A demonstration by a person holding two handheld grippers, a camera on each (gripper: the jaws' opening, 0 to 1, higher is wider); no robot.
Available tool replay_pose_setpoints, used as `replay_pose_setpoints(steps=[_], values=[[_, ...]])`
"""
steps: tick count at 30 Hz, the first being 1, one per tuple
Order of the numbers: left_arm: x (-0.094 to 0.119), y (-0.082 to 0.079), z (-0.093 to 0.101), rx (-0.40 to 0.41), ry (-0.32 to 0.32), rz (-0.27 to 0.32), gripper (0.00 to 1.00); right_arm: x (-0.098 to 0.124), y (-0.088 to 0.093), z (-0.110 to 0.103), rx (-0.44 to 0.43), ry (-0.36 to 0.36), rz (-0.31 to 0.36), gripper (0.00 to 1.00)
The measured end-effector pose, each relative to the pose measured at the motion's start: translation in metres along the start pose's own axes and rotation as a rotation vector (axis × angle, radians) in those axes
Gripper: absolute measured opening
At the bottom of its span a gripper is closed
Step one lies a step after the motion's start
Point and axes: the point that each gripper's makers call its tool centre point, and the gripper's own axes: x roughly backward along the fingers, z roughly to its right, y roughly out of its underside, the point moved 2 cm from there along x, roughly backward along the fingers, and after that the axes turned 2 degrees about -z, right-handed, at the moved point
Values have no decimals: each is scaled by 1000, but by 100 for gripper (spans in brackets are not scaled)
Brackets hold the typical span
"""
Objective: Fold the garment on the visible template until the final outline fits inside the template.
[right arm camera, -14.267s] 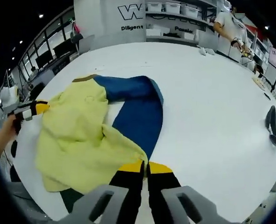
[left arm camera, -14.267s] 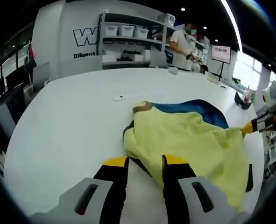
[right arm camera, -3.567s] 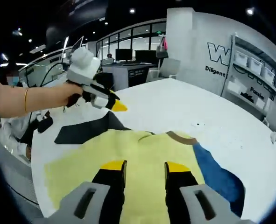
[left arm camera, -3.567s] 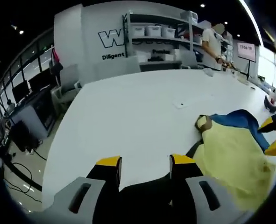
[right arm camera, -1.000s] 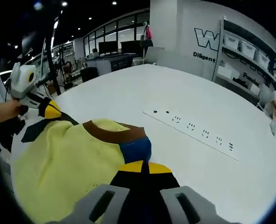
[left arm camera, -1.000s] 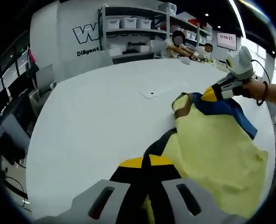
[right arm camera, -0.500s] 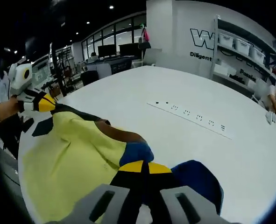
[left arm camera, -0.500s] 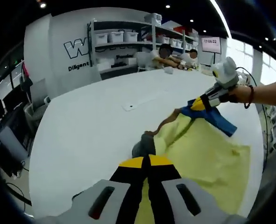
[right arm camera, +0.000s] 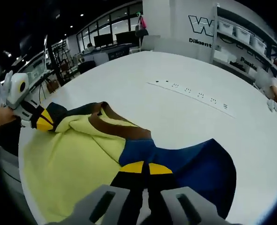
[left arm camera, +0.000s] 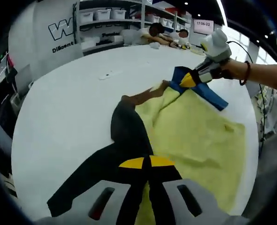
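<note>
- The garment (left arm camera: 190, 136), a yellow top with a black sleeve (left arm camera: 105, 164), a blue sleeve (right arm camera: 194, 164) and a brown collar (right arm camera: 117, 126), lay partly lifted over the white table (left arm camera: 68, 103), near its edge.
- In the left gripper view its long axis ran from the near black sleeve away to the blue sleeve, with the yellow body spread to the right of that line.
- The left gripper (left arm camera: 149, 162) had its yellow-tipped jaws pressed together on the fabric where the black sleeve met the yellow body.
- The right gripper (right arm camera: 147, 167) had its jaws pinched together on the garment at the blue shoulder, just below the collar.
- In the left gripper view the right gripper (left arm camera: 189, 80) reached in from the right, held by a hand (left arm camera: 232, 70) with a bracelet at the wrist, forearm stretched level above the table.
- In the right gripper view the left gripper (right arm camera: 42, 120) came in from the left edge, gripping the dark sleeve end.
- A white power strip (right arm camera: 192, 96) lay on the table beyond the garment, well apart from it.
- Shelving with white bins (left arm camera: 108, 14) stood against the far wall, and people sat at the table's far end.
</note>
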Motion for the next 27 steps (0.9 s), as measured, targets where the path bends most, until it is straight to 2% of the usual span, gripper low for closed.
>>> replay_pose_setpoints(steps=[9,13,15,17,18,20,21,23,27], values=[[-2,3,-1,-18,-21,-6,7,-2,6,1,-1,6,-15,0],[7,-3,1,12,-25,18,13,2,3,-2,-5,-7,1,0],[23,-25,-3,60,-22,117,16,9,-5,-6,-16,-40,48,12],[28,-38,-10,67,-24,162,18,12,-8,-6,-18,-43,60,13],[28,-47,-20,72,-40,171,19,14,-11,-3,-26,-35,76,12],[26,-53,-31,54,-72,169,19,14,-15,0,-53,-29,91,14],[23,-55,-36,70,-75,171,19,14,-16,1,-60,-27,94,14],[8,-58,-48,152,-68,170,21,11,-15,1,-63,-29,78,14],[-14,-56,-57,130,-64,138,24,6,-11,6,-63,-23,54,12]])
